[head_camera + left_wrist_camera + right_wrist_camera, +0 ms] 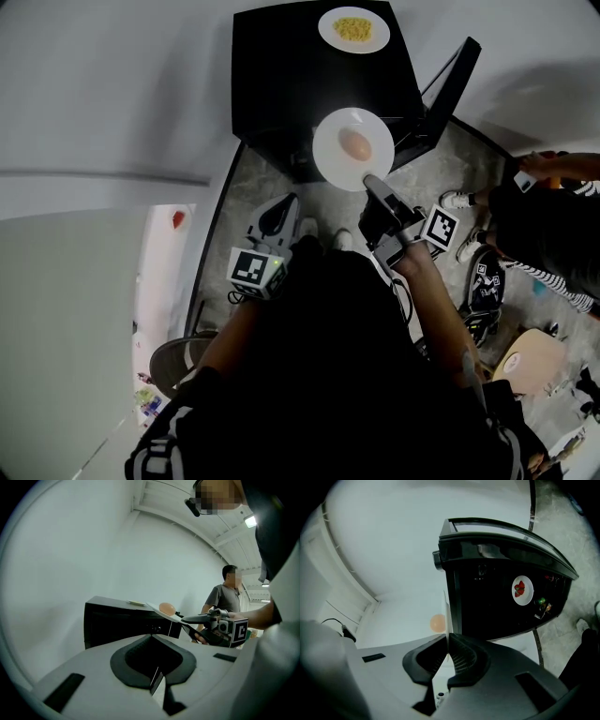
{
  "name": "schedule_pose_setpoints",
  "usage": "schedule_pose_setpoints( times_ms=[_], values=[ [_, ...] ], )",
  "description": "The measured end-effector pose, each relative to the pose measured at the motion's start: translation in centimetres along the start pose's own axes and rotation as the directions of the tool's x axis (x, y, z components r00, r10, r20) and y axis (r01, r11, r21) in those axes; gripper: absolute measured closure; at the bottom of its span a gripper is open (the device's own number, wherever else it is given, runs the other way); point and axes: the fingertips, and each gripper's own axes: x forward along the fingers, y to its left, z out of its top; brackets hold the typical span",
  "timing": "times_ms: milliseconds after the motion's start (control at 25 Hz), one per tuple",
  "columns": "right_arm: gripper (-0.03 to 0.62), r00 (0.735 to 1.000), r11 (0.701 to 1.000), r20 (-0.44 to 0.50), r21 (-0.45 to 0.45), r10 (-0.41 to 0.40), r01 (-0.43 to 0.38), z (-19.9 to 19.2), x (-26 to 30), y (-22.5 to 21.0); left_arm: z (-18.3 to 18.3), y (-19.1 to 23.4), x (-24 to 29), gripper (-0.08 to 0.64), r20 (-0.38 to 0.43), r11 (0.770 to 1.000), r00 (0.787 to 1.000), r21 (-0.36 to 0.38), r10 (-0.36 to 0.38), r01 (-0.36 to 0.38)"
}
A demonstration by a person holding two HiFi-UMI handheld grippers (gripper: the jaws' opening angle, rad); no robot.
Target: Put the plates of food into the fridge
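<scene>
Egg plate [330,141] hangs just in front of the open black fridge [281,75], its near rim clamped between the jaws of your right gripper [367,180]. Another plate of yellow food [353,29] rests on top of the fridge. Your left gripper [279,211] hovers in front of the fridge too, jaws together and empty.

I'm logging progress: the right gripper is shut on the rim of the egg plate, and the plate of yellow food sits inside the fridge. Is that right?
Not quite. The plate of yellow food sits on top of the fridge, not inside it, as the head view shows. The rest holds: the right gripper is shut on the rim of the egg plate.
</scene>
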Motion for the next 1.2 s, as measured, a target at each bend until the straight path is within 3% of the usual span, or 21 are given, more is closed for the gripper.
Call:
schedule_pose_setpoints(
  times_ms=[440,640,1200],
  values=[
    [0.561,0.995,0.997,-0.062,0.012,-0.077,0.078,-0.3,-1.5,-5.4,-1.0,-1.2,1.1,0.538,-0.002,1.000,1.000,-0.024,0.014,-0.014],
    [0.561,0.991,0.993,-0.093,-0.077,-0.100,0.093,-1.5,-0.2,-7.7,-1.1,0.1,1.0,0.540,-0.017,1.000,1.000,0.013,-0.015,0.015],
    [0.560,0.983,0.984,-0.062,-0.057,-0.170,0.166,-2.5,3.2,-19.1,-2.7,3.8,-0.4,0.540,0.013,0.998,0.999,0.046,-0.037,0.037]
  ],
)
